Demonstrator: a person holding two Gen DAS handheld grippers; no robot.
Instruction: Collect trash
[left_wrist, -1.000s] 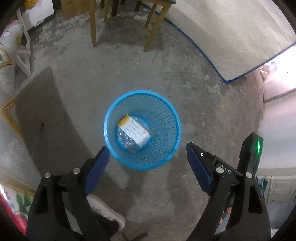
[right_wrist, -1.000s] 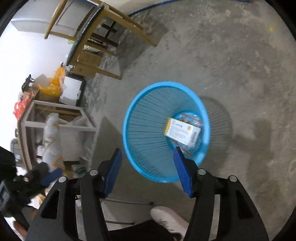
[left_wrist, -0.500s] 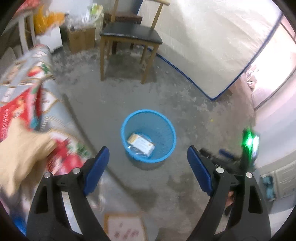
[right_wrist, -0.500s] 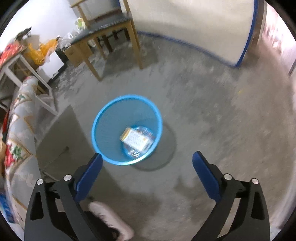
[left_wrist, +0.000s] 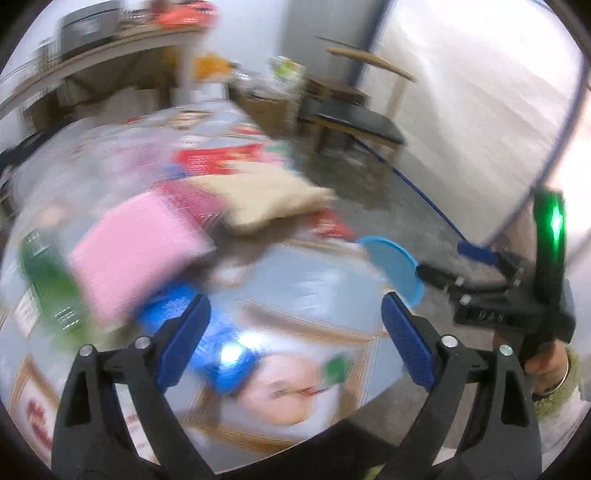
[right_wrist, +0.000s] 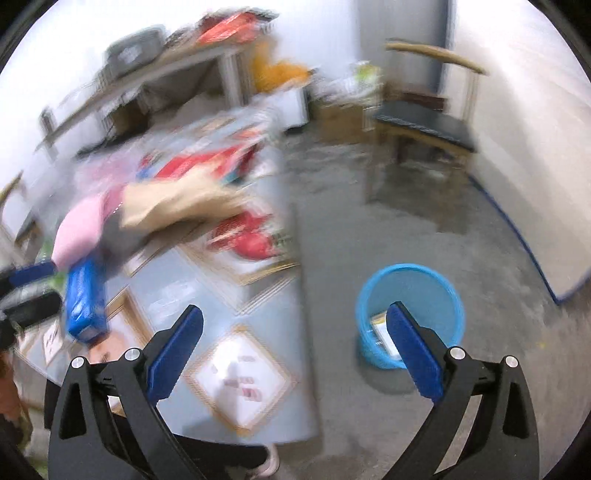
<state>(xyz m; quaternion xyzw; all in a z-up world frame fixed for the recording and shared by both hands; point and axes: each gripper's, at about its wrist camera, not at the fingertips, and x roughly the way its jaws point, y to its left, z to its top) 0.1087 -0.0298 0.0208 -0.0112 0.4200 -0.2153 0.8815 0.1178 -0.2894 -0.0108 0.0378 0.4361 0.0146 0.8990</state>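
Below my wide-open, empty left gripper (left_wrist: 291, 341), jaws just spread, I'd slow onto the near blue foil packet (left_wrist: 221, 354); rightward, my empty right gripper (right_wrist: 295, 354) gapes beside the blue mesh bin (right_wrist: 410, 291).

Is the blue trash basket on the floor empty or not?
Not empty. The right wrist view shows the blue basket upright, a white-and-yellow box at its bottom.

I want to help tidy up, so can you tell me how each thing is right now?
Left tongs: open, holding nothing, jaws just widened.
Right tongs: open, holding nothing, jaws just widened.
Blue bin: upright on the floor, a box inside.
Blue packet: lying on the table.
Pink pack: lying on the table.
Chair: upright, seat bare.
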